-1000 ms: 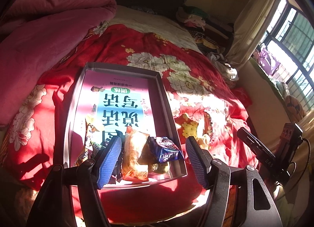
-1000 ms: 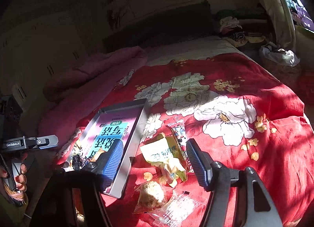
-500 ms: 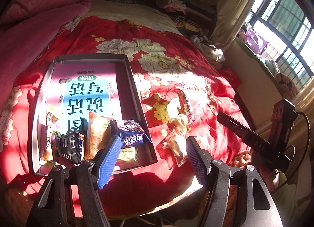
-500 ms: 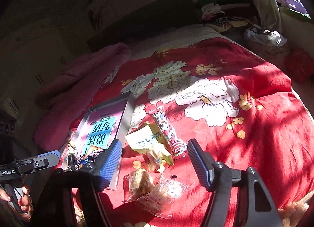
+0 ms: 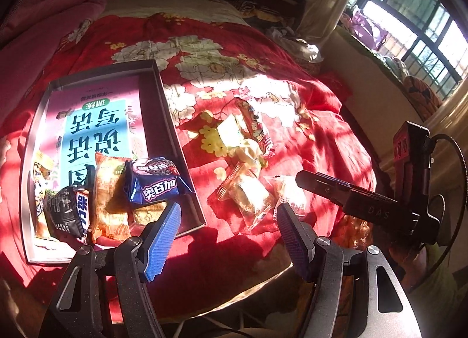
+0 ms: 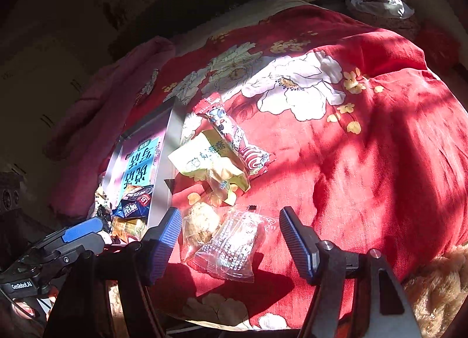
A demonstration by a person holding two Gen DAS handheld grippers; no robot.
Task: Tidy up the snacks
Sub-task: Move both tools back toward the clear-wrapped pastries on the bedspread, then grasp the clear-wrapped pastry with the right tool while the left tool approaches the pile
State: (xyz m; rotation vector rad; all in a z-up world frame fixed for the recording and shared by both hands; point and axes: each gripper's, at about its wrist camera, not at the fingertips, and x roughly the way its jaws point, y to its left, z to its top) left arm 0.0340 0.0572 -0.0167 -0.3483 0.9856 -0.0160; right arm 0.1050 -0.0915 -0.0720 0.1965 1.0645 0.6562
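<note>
Your right gripper [image 6: 228,238] hangs spread and empty over the clear crinkly plastic snack packet [image 6: 234,246]; it looks light and slippery, so pinch its sealed edge.

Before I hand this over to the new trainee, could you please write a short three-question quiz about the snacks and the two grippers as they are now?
1. True or false: the right gripper is shut on a snack.
2. Where does the blue cookie packet lie? A) in the grey tray B) on the red floral blanket C) between the left gripper jaws
3. Fill in: the long red candy wrapper lies on the ____, outside the tray.

Key: 1 false, both grippers are open and empty, the right one above a clear-wrapped pastry; 2 A; 3 blanket.
</note>
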